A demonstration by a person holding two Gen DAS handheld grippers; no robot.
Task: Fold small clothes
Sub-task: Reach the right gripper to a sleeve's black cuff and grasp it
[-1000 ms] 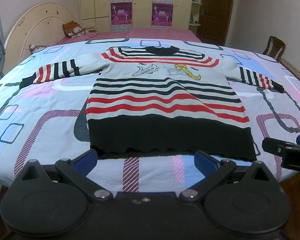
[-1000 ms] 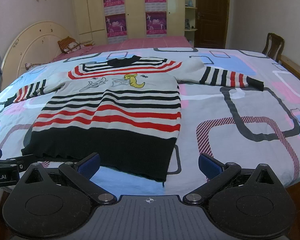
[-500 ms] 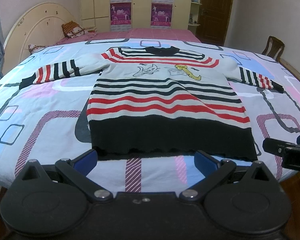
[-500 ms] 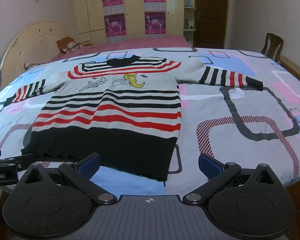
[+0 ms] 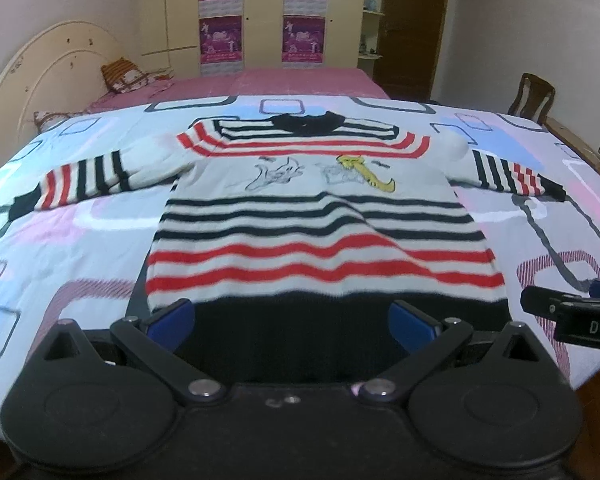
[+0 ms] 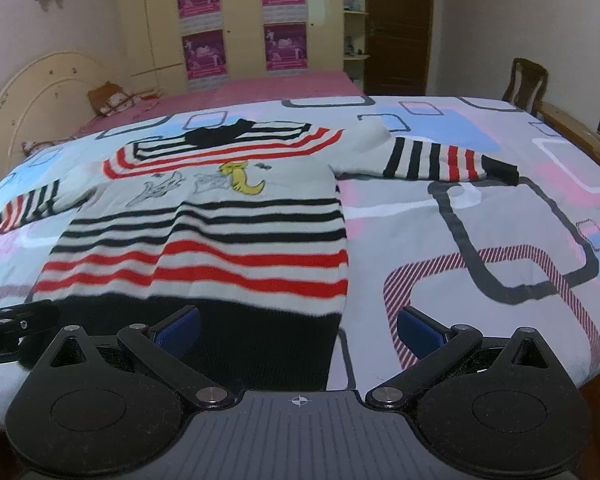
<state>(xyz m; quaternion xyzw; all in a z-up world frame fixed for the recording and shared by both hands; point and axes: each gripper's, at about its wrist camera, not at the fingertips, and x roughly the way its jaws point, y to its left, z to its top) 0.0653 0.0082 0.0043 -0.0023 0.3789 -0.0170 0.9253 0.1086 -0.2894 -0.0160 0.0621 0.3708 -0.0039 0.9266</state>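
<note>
Both grippers advanced over sweater (image 5: 324, 240) hem; left gripper (image 5: 292, 318), right gripper (image 6: 298, 326) spread wide, empty.

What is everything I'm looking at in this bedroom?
sweater: one, white with black and red stripes, flat on the bedspread, sleeves out
bedspread: one, pale blue and pink with rectangles, beneath the sweater
posters: four, magenta, on the wardrobe doors
headboard: one, cream, far left
chair: one, dark wood, far right
left gripper: one, black with blue pads, open over the hem
right gripper: one, same colours, open at the hem's right corner
</note>
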